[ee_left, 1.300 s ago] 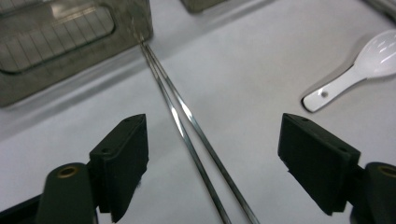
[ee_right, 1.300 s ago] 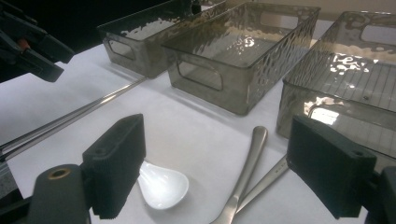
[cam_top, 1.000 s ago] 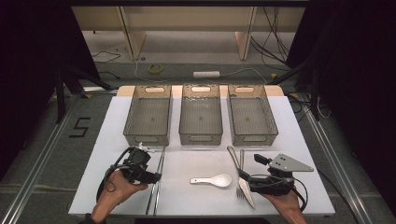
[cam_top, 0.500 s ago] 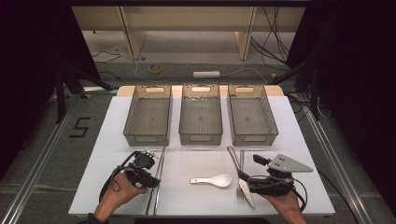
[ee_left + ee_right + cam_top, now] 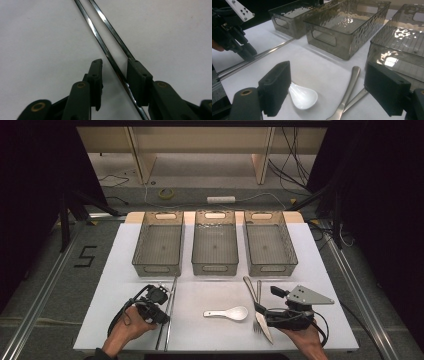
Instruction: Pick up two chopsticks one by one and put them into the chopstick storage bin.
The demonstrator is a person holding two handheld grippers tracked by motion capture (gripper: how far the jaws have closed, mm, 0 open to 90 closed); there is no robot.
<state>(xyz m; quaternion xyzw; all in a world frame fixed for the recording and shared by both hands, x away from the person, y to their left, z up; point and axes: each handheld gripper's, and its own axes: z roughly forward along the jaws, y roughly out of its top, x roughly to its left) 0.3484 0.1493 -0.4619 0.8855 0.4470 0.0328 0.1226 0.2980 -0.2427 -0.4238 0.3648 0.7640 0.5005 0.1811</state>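
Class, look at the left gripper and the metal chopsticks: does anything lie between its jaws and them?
Nothing visible does. The left gripper has been closing around one of the chopsticks, which lie bare on the white table.

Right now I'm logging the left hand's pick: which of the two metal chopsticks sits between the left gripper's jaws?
The nearer chopstick, running between the two jaws of the left gripper. The other chopstick passes behind the right-hand jaw in the left gripper view, outside the gap.
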